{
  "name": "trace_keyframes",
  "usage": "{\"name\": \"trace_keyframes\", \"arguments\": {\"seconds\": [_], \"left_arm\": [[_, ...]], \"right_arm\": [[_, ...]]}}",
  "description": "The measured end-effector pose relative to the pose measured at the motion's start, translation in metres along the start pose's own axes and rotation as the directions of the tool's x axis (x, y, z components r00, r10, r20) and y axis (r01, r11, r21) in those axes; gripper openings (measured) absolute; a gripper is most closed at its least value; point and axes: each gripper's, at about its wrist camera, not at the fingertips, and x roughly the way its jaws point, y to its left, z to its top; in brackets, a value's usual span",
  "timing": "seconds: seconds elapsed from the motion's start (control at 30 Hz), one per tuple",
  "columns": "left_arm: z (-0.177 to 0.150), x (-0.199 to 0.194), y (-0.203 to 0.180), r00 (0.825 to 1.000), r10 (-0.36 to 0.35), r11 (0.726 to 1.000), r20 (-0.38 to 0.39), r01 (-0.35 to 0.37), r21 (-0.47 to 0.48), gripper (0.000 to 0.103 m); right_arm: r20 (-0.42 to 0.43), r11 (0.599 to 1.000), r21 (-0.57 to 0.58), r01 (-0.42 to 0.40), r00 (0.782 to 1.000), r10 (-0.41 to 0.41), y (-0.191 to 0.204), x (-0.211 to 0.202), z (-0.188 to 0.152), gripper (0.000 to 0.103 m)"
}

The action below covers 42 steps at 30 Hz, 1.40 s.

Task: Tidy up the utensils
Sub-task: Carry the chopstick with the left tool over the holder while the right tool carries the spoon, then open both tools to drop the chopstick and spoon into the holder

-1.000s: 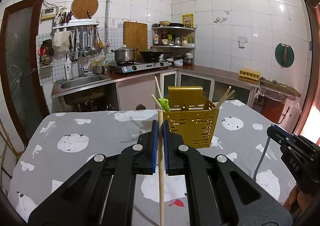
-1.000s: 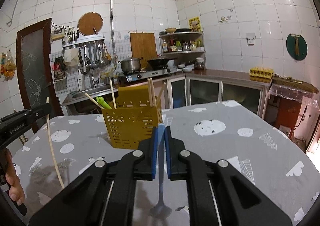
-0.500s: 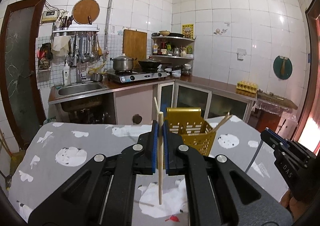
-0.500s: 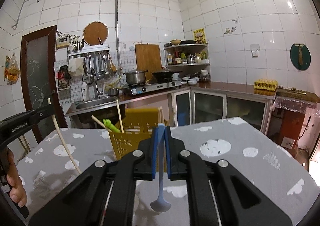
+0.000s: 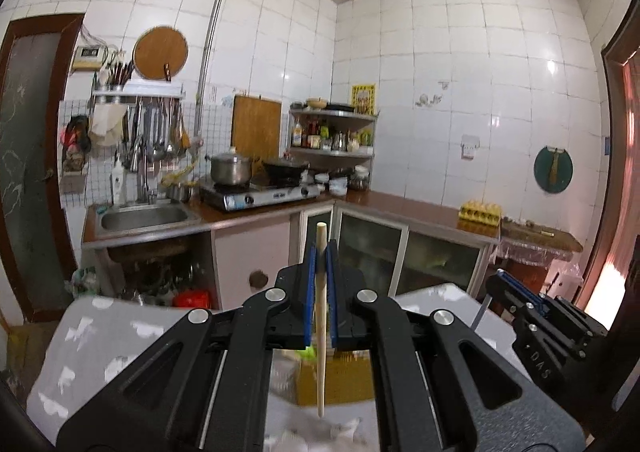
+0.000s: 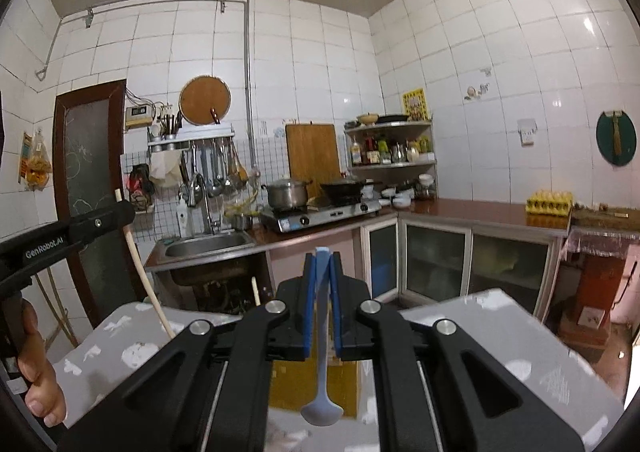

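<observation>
above the yellow caddy (image 6: 340, 384), left gripper (image 5: 320, 256) clamped on a chopstick (image 5: 321, 316), right gripper (image 6: 322, 264) clamped on a blue spoon (image 6: 322, 392), both dangling. could miss the caddy's compartments, largely hidden below; could swing or slip if lowered hastily.

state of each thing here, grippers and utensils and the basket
left gripper: shut on the chopstick
chopstick: held upright, off the table
right gripper: shut on the blue spoon
blue spoon: hanging bowl down
yellow basket: standing on the table below, mostly hidden
</observation>
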Motion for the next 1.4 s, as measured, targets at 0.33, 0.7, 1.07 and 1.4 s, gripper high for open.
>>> {"name": "trace_keyframes", "arguments": {"seconds": [0.33, 0.7, 1.07, 1.4], "left_arm": [[0.041, 0.047, -0.012, 0.994, 0.01, 1.0, 0.108, -0.012, 0.019, 0.004], [-0.013, 0.145, -0.01, 0.999, 0.028, 0.998, 0.021, -0.029, 0.059, 0.004], [-0.06, 0.199, 0.019, 0.988, 0.051, 0.999, -0.148, -0.049, 0.014, 0.004], [-0.03, 0.125, 0.028, 0.99, 0.1, 0.995, -0.102, -0.1, 0.003, 0.066]], "right_arm": [[0.041, 1.0, 0.001, 0.02, 0.999, -0.02, 0.002, 0.055, 0.047, 0.007], [-0.047, 0.999, 0.001, 0.054, 0.997, -0.054, -0.011, 0.125, 0.003, 0.007], [-0.19, 0.996, -0.042, 0.083, 0.978, -0.09, -0.017, 0.163, -0.037, 0.008], [-0.232, 0.99, 0.002, 0.142, 0.963, -0.138, -0.037, 0.116, -0.022, 0.052]]}}
